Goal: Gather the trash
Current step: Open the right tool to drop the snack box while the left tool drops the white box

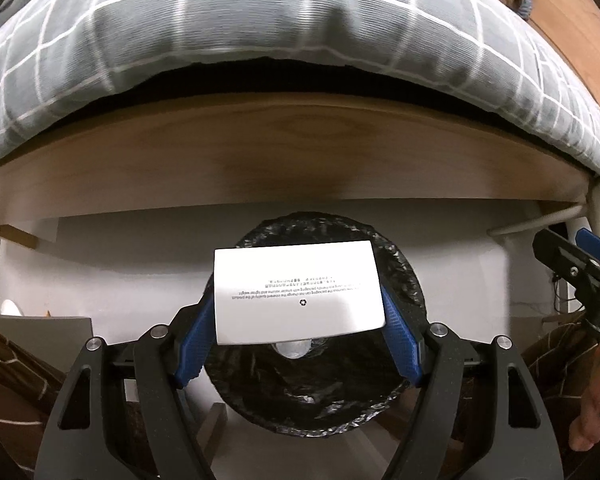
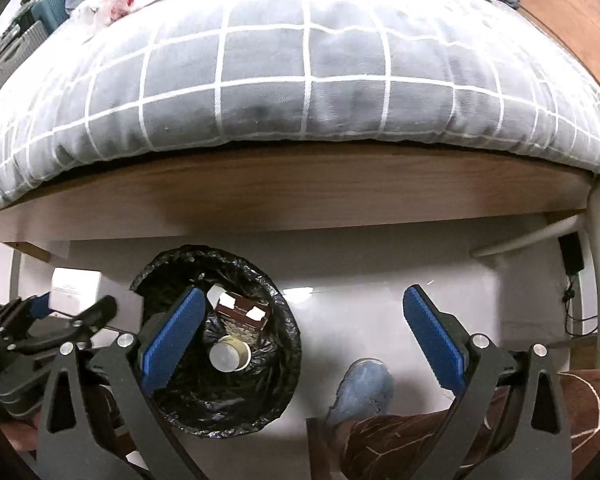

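White box [image 1: 298, 292] clamped between left jaws — above bin [image 1: 404, 280].

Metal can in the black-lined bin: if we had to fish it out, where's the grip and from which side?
Take the round metal can across its side wall, coming straight down through the mouth of the black-lined bin. It appears to stand upright with its flat end up. The brown box crowds its far side, so set the fingers left and right.

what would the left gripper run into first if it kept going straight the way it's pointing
Most likely the trash bin. The left gripper, holding the white box, points down over the bin's black-lined opening, so the box would enter first and probably meet the metal can lying inside. Depth is uncertain.
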